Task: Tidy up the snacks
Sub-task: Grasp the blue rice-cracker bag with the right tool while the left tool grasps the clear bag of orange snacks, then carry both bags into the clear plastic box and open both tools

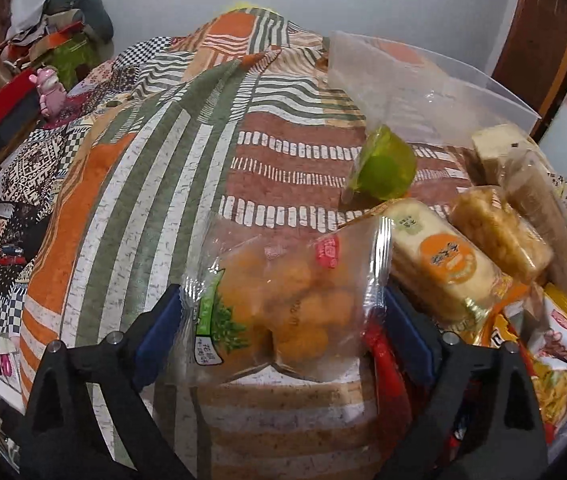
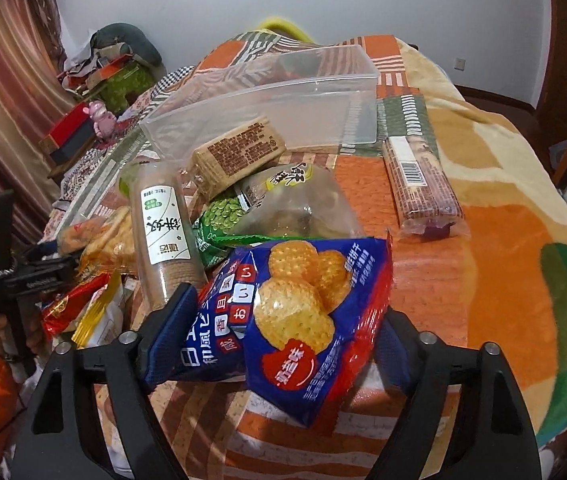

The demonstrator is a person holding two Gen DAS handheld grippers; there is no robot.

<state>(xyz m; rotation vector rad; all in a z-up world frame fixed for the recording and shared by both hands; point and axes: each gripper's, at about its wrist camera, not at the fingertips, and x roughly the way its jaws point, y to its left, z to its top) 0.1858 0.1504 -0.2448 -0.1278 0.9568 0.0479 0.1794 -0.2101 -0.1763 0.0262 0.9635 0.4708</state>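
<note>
The left gripper (image 1: 283,316) has its jaws clamped on a clear bag of orange puffs (image 1: 283,304), lifted above the bed (image 1: 155,184) beside the snack pile. The right gripper (image 2: 283,336) grips a blue cracker bag (image 2: 291,316) printed with Japanese and Chinese characters; a red badge on it is too blurred to read. Behind stands an empty clear bin (image 2: 267,92), by a tube of biscuits (image 2: 163,240).

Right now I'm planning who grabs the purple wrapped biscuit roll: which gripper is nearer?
Right. The right gripper, holding the blue cracker bag, is just short of the roll; the left works across the snack pile.
</note>
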